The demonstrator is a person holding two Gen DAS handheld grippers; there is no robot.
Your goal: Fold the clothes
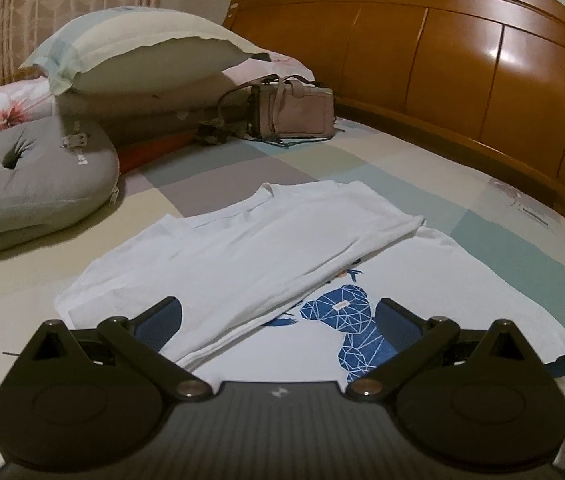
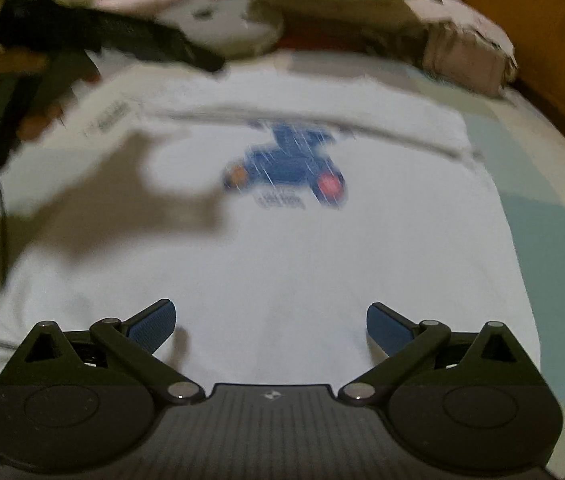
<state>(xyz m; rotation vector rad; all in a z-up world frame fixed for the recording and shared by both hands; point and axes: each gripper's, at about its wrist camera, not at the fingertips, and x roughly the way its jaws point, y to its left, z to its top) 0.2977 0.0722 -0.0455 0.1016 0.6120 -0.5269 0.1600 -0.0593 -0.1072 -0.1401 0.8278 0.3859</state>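
Observation:
A white T-shirt with a blue geometric bear print lies on the bed, one side folded over across the print. My left gripper hovers open over the shirt's near edge, nothing between its fingers. In the right wrist view the same shirt fills the frame, blurred, with the print upside down. My right gripper is open just above the plain lower part of the shirt. The other gripper appears at the upper left, held by a hand.
A checked bedsheet covers the bed. A grey round cushion, stacked pillows and a pink handbag sit at the left and back. The wooden headboard runs along the right.

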